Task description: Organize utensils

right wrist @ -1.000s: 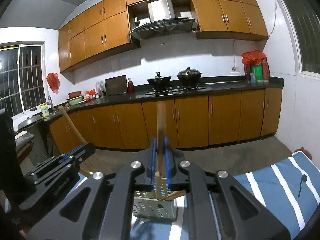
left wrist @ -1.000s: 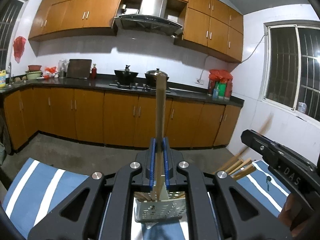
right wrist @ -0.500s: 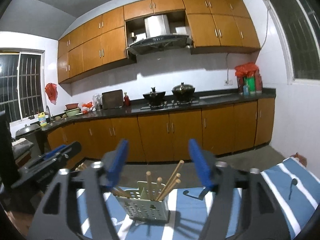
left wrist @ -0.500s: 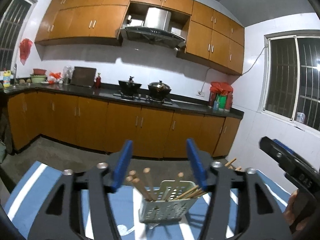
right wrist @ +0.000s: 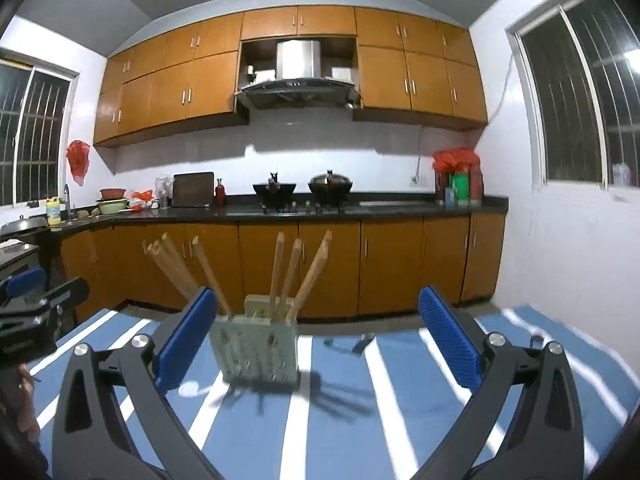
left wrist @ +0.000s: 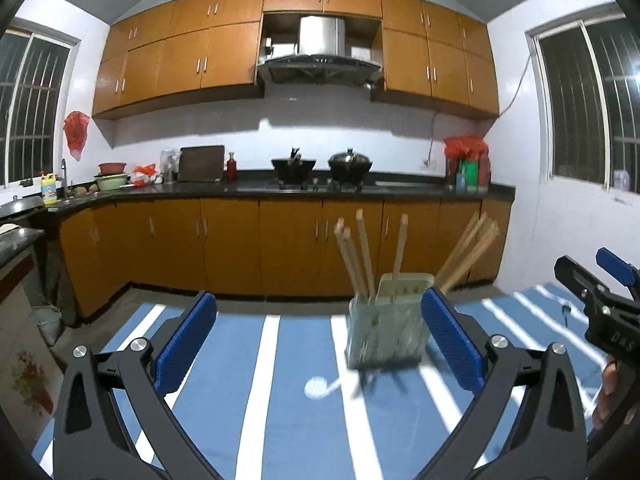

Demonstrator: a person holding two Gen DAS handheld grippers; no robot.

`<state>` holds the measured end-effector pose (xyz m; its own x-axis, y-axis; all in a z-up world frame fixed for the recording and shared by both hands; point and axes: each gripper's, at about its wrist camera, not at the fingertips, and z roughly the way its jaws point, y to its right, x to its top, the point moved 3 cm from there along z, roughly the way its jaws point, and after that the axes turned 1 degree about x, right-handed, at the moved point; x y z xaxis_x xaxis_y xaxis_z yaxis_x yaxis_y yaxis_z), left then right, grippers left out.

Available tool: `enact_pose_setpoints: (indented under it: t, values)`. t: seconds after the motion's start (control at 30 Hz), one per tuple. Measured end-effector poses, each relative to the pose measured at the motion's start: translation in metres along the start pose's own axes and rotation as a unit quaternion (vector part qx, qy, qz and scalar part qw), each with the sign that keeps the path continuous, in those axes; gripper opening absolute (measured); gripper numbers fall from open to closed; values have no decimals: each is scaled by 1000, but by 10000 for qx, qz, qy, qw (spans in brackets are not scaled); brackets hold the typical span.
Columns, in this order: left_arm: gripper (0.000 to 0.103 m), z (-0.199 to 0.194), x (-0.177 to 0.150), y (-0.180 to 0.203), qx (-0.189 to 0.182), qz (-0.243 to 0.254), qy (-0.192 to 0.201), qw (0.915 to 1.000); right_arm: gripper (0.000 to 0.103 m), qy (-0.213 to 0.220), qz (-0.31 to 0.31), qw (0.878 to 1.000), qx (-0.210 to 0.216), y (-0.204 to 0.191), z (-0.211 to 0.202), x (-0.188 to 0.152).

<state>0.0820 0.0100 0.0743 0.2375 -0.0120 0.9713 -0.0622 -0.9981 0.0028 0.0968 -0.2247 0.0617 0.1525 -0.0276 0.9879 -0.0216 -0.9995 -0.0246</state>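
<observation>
Now both tools spread, empty: left tool (left wrist: 316, 334), right tool (right wrist: 318, 330). Utensil holder (right wrist: 258, 350) w/ upright chopsticks (right wrist: 298, 276) stands on striped bench (right wrist: 340, 420), btwn tools, just ahead of each.

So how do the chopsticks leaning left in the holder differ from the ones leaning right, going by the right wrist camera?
The left-leaning chopsticks tilt steeply toward the left gripper; the right-leaning chopsticks stand closer to upright. The left group fans out past the holder's edge; the right group stays mostly above it. Both groups are plain wood, with lower ends in the same pale perforated holder on the blue striped cloth.
</observation>
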Motion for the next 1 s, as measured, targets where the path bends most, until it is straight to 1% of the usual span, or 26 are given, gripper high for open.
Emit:
enact_pose_setpoints:
  t: [0.07, 0.17, 0.3, 0.4, 0.53, 0.8, 1.0]
  values:
    - [101, -4, -14, -1, 38, 10, -142, 9999, 99, -234, -141, 9996, 7, -4, -3, -16]
    - [101, -8, -32, -2, -46, -65, -330, 9994, 99, -483, -333, 9983, -44, -9, -7, -36]
    - [101, -9, -50, 0, -52, -96, -492, 9987, 99, -782, -248, 9966, 65, -10, -10, -54]
    - [101, -10, -60, 0, 5, -91, -606, 9981, 99, -914, -265, 9955, -8, -10, -10, -65]
    - [101, -9, -74, -2, 66, -97, -793, 9968, 99, -1096, -130, 9939, -6, -5, -9, -73]
    - [101, -11, -86, 5, 39, 90, -913, 9958, 99, -1366, -30, 9906, 10, -5, -5, -89]
    - [101, -8, -90, 6, 10, 70, -1014, 9948, 99, -1479, 27, 9890, -15, -3, -2, -93]
